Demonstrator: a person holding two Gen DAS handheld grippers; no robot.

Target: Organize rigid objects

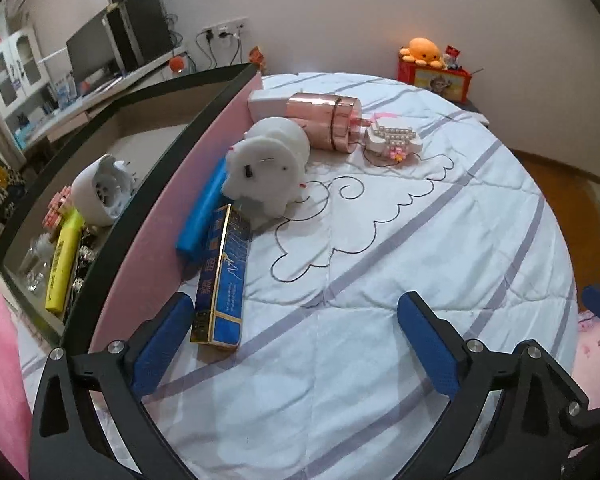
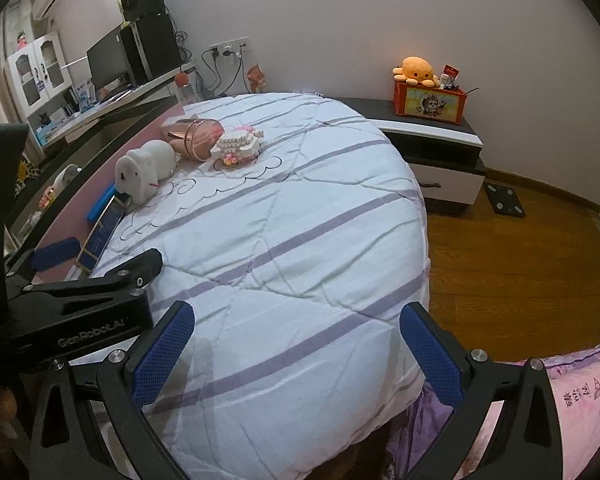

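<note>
A blue and gold box [image 1: 220,280] lies on the white striped quilt [image 1: 380,280] against the pink wall of a storage box [image 1: 156,208]. My left gripper [image 1: 296,340] is open; its left finger [image 1: 164,344] sits just beside the box's near end, and the pads do not press it. Beyond the box lie a blue tube [image 1: 204,208], a white pig toy [image 1: 268,172], a rose-gold cylinder [image 1: 328,120] and a pearl-studded brick model [image 1: 392,140]. My right gripper [image 2: 298,352] stands open over bare quilt with nothing between its fingers. The left gripper [image 2: 100,260] shows at its left.
Inside the black-rimmed storage box are a white toy [image 1: 100,192], a yellow highlighter [image 1: 62,264], pink bricks [image 1: 56,212] and a glass. A nightstand [image 2: 432,148] with a red box and an orange plush stands past the bed. Wooden floor [image 2: 520,272] lies to the right.
</note>
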